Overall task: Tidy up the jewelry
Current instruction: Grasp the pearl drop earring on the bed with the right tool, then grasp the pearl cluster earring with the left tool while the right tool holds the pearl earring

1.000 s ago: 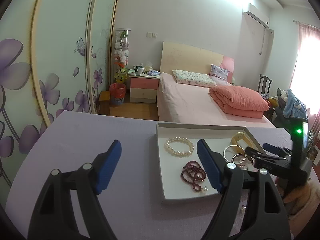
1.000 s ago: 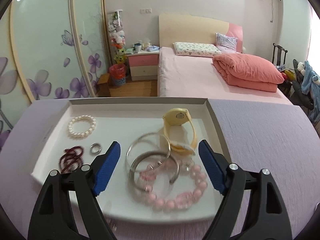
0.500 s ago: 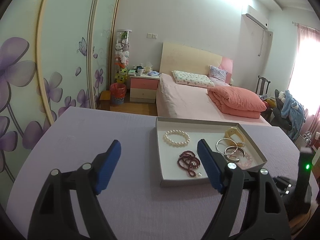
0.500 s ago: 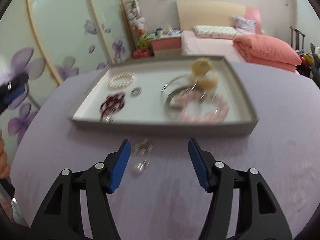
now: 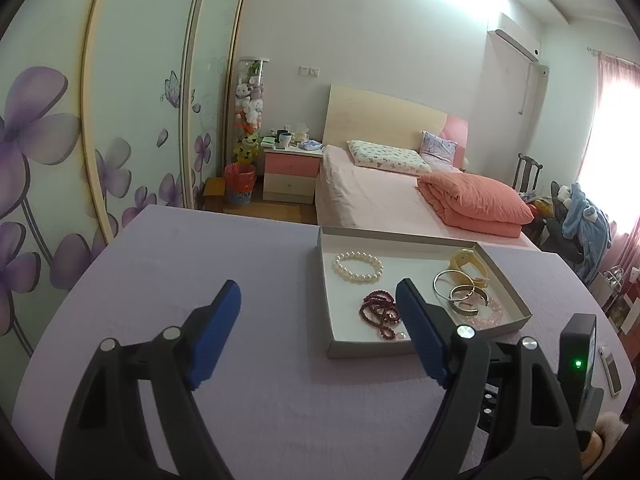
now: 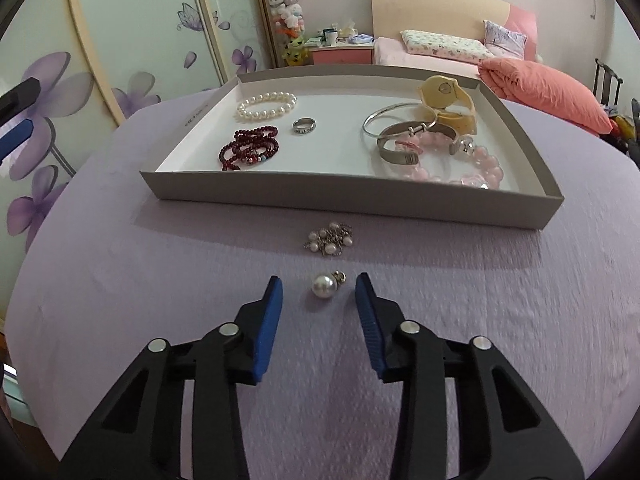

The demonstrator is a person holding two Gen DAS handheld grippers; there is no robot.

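Both tongs gape, gripping nothing: right gripper (image 6: 319, 294) brackets a pearl pendant (image 6: 326, 285) on the lilac tablecloth (image 6: 520, 320), left gripper (image 5: 318, 306) hovers beside the jewelry tray (image 5: 370, 347).

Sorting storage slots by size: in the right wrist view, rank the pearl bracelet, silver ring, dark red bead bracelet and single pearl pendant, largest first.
1-2. pearl bracelet and dark red bead bracelet: look alike.
3-4. silver ring and single pearl pendant: unsure; the pendant lies nearer the camera.
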